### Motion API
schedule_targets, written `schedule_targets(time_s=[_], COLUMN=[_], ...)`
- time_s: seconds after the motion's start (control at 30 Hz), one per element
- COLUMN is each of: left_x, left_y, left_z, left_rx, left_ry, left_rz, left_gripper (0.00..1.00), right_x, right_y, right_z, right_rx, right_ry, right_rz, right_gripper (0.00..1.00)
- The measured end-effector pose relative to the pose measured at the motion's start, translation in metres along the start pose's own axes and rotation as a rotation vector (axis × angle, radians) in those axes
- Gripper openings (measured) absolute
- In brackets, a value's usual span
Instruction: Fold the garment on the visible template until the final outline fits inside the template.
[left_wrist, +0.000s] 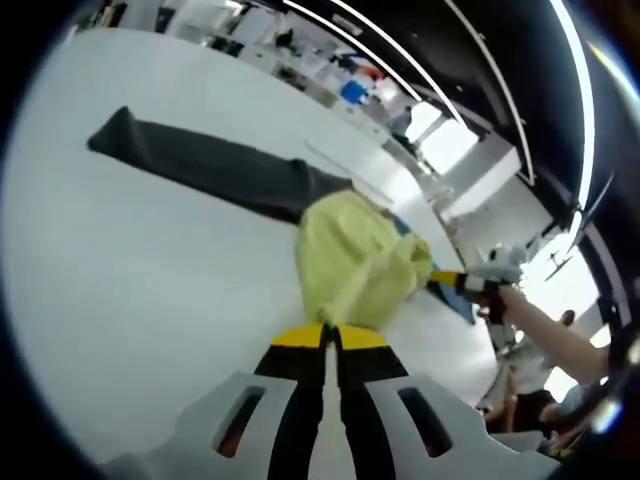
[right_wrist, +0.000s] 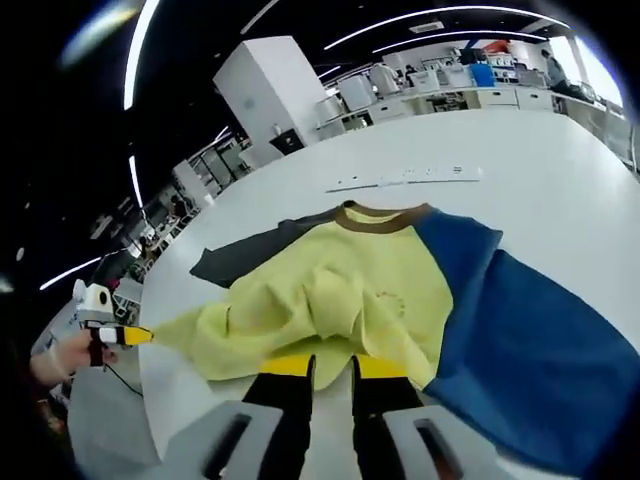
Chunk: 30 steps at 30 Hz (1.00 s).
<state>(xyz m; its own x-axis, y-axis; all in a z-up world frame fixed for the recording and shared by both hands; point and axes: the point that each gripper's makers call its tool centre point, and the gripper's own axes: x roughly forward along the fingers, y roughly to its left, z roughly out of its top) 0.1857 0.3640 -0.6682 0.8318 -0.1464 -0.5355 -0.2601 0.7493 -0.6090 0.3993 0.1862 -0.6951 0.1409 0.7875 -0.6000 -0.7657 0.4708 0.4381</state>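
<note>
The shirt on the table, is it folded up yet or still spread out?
Mostly spread. The shirt has its blue sleeve and dark sleeve stretched out sideways; only the yellow body is bunched and wrinkled near the hem.

Your right gripper's (right_wrist: 330, 366) yellow tips cover the shirt's (right_wrist: 350, 290) hem; whether they pinch cloth cannot be told. The blue sleeve (right_wrist: 540, 350) runs off the right gripper view's lower right edge. In the left gripper view, yellow cloth hides most of that sleeve. Background benches (right_wrist: 480, 85) are too small to read.
</note>
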Motion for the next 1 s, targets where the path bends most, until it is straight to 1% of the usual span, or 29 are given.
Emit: schedule_targets(time_s=[0.33,0.5,0.57,0.63,0.67,0.83,1.0], left_x=[0.001,0.001,0.001,0.001,0.001,0.001,0.000], left_y=[0.002,0.003,0.004,0.004,0.004,0.004,0.005], left_z=[0.000,0.000,-0.001,-0.001,-0.001,-0.001,0.001], left_rx=[-0.003,-0.003,-0.006,-0.006,-0.005,-0.005,-0.004], left_ry=[0.004,0.005,0.005,0.006,0.006,0.004,-0.001], left_rz=[0.002,0.004,0.005,0.006,0.006,0.008,0.008], left_gripper=[0.00,0.00,0.00,0.00,0.00,0.00,0.00], right_x=[0.013,0.017,0.018,0.019,0.019,0.016,0.002], right_y=[-0.005,-0.002,0.000,0.000,-0.001,0.001,0.002], right_z=[-0.004,-0.007,-0.007,-0.006,-0.006,-0.007,-0.007], right_rx=[0.035,0.055,0.077,0.080,0.074,0.073,0.084], right_ry=[0.015,0.020,0.017,0.011,0.012,0.011,-0.016], right_rz=[-0.005,0.004,0.014,0.010,0.009,0.005,0.000], right_gripper=[0.11,0.11,0.09,0.04,0.00,0.00,0.00])
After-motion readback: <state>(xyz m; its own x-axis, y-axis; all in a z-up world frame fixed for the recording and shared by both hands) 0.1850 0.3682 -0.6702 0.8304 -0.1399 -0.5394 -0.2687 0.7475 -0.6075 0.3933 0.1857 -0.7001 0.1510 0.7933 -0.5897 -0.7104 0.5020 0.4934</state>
